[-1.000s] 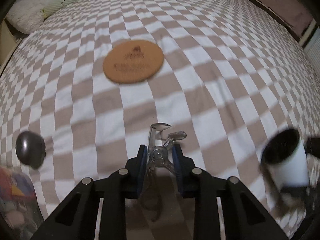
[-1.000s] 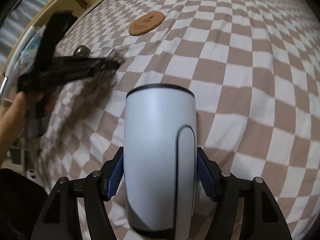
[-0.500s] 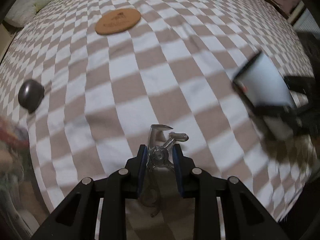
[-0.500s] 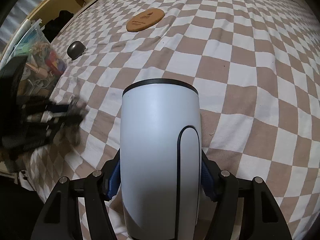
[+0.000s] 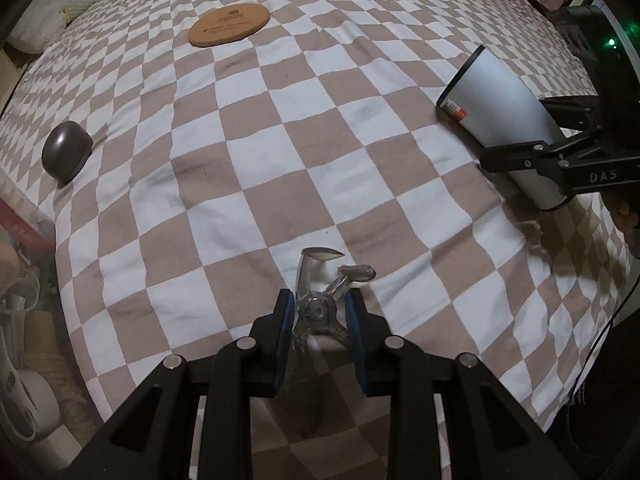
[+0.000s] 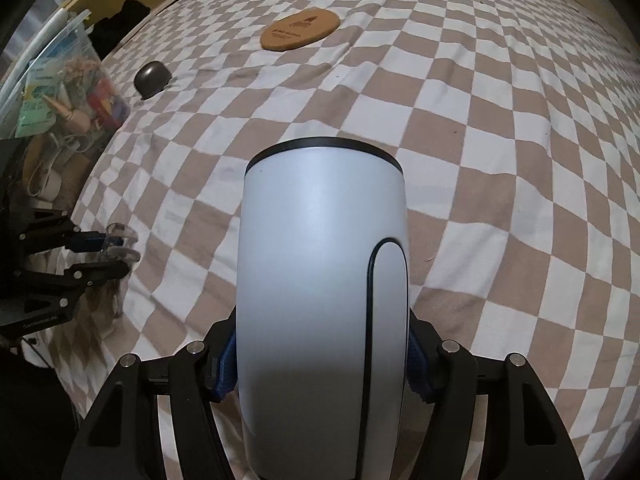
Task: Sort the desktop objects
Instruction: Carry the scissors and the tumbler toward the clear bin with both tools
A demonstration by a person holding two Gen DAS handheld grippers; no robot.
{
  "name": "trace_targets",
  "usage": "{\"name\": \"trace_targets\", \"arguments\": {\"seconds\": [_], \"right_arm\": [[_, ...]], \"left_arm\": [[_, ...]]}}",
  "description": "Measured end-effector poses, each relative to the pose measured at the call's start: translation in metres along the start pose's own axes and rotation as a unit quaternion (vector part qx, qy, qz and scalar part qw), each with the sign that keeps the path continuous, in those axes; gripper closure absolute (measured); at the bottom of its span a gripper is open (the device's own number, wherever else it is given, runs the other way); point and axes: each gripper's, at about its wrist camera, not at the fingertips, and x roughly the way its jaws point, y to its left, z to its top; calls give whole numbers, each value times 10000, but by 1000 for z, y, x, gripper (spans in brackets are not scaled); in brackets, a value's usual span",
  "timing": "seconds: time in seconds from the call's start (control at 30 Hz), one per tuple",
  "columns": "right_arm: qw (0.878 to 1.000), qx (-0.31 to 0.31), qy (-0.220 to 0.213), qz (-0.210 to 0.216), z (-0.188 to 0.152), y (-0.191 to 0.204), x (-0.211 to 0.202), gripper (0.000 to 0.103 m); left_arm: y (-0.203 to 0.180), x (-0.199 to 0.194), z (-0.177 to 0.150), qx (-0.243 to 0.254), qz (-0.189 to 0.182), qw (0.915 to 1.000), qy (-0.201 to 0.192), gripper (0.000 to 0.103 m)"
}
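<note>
A small clear-handled metal tool [image 5: 320,304], apparently clippers, is pinched narrowly in the left gripper [image 5: 320,320] above the checked bedspread [image 5: 280,152], near its left edge. A white tumbler [image 6: 320,300] is clasped wide in the right gripper [image 6: 320,372]. Each is best lowered onto its spot before release; the bin of oddments [image 6: 60,88] beside the bed looks the likely place for the tool.

Mug [image 6: 320,300] base cut off — coaster [image 5: 229,25] print unreadable.
</note>
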Motion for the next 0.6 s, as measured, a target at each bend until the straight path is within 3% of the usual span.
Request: {"name": "trace_targets", "arguments": {"seconds": [0.37,0.43,0.6], "right_arm": [[9990,157,33,415,-3,19,-27,36],[9986,233,5,471,-3,21,-36,36],[9983,243,-229,477,-4,31,-67,36]], "left_arm": [[-3,-42,-14,35,-53,9987,-499,78],[-40,-58,-18,30,-43,9982,-600,78],[-50,-86,-40,-101,-66,9962,-860,78]]}}
